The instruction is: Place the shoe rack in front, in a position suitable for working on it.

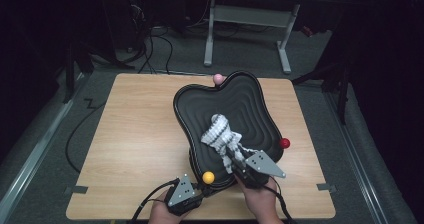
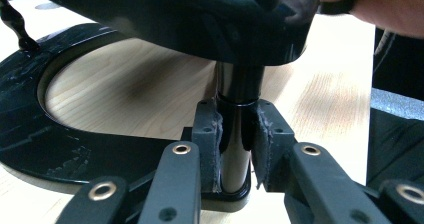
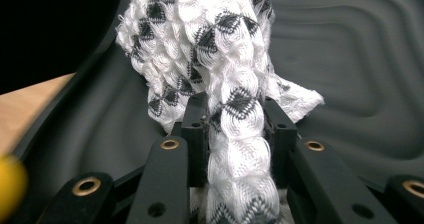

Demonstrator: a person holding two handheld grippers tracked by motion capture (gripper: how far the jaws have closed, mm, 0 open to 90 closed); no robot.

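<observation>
The right tool point(image 1: 239, 165) is clamped on a white and grey knitted cloth point(image 1: 220, 134); in the right gripper view its two black jaws press the twisted strand of the cloth point(image 3: 235, 109) from both sides. The cloth lies on the ribbed inside of a black wavy tray point(image 1: 250, 101), toward the tray's near edge, with its loose end spread up the tray's middle. The left tool point(image 1: 196, 188) sits below the tray's near left edge; in the left gripper view its jaws are closed tight on a black upright post point(image 2: 235, 134) that carries the tray point(image 2: 175, 14) above a flat black ring base point(image 2: 35, 134). A yellow ball point(image 1: 208, 177) sits at the tray's near left rim, just beside the left tool, a red ball point(image 1: 284, 143) at the tray's right rim and a pink ball point(image 1: 218, 78) at its far rim. The tray stands tilted over a light wood desk point(image 1: 135, 134), right of the desk's middle. Around the desk lies grey floor point(image 1: 50, 134) with dark cables point(image 1: 155, 49) trailing beyond the tray's far side, near the white legs of another table point(image 1: 250, 24), and the room behind is dark
</observation>
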